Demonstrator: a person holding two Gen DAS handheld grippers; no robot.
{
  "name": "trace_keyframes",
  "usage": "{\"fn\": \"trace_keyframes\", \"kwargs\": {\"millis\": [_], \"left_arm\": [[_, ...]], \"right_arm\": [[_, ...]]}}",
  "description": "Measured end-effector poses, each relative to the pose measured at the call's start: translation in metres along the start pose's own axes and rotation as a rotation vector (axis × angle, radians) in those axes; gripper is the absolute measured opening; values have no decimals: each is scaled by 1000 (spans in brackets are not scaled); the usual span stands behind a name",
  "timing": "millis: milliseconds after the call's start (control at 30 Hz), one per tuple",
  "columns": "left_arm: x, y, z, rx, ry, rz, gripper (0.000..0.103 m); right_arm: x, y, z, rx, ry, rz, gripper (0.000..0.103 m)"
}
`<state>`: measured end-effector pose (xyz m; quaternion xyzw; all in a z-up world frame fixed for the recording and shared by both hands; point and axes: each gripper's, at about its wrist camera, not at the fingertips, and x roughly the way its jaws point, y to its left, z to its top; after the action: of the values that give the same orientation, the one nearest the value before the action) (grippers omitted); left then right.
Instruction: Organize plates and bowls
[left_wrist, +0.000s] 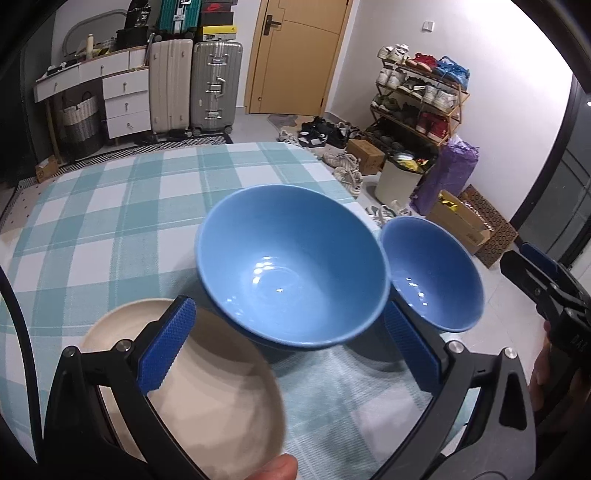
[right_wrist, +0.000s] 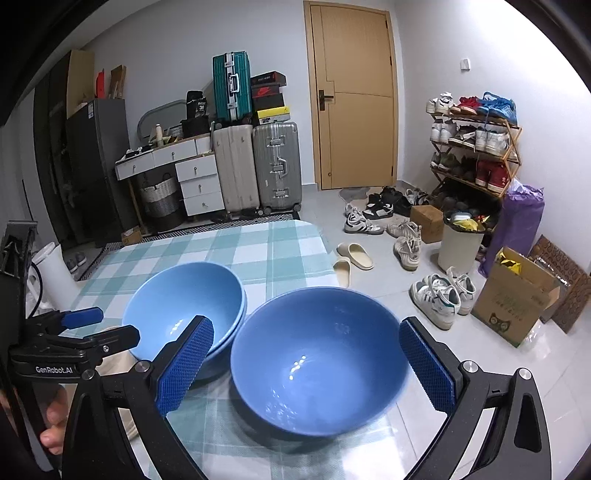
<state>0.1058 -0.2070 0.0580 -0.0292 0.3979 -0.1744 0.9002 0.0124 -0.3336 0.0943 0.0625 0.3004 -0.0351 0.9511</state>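
Two stacked blue bowls (left_wrist: 291, 266) sit on the checked table (left_wrist: 122, 206); they also show in the right wrist view (right_wrist: 184, 299). A beige bowl (left_wrist: 207, 398) lies close under my left gripper (left_wrist: 291, 343), which is open, its left finger over the beige bowl's rim. A third blue bowl (right_wrist: 317, 358) sits at the table's right edge between the fingers of my right gripper (right_wrist: 306, 365), which is open around it without touching. It also shows in the left wrist view (left_wrist: 432, 273). The left gripper shows at the left of the right wrist view (right_wrist: 99, 328).
The table (right_wrist: 258, 251) ends just right of the bowls. Beyond it on the floor are shoes (right_wrist: 439, 295), a cardboard box (right_wrist: 517, 302), a bin (right_wrist: 460, 243) and a shoe rack (right_wrist: 476, 151). Suitcases (right_wrist: 255, 170) and drawers (right_wrist: 195, 177) stand at the back.
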Motion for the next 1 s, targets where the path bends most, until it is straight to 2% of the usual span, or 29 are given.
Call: {"fn": "trace_keyframes", "kwargs": {"millis": [67,167,267,400,600,833,1000], "left_arm": [[-2,-9,-3,5,5,8,102],[-6,-21,-7,19,-2,-1,102],[-8,-35,-13,53,-2,9,102],[-5,-56,-20,87,25,-6,102],[0,-77,-26,90,46,-28,100],[11,-101,-29,113,77,-35,98],[22,-106,-29,90,99,-80,97]], "right_arm": [[-7,-9,1,12,-1,9,102],[-13,-17,2,20,-14,-32,102],[-17,-30,2,49,-17,-36,102],[-18,-46,1,81,-12,-48,102],[-8,-65,-3,106,12,-83,102],[6,-84,-12,136,45,-72,102],[23,-92,-19,153,98,-73,102]]}}
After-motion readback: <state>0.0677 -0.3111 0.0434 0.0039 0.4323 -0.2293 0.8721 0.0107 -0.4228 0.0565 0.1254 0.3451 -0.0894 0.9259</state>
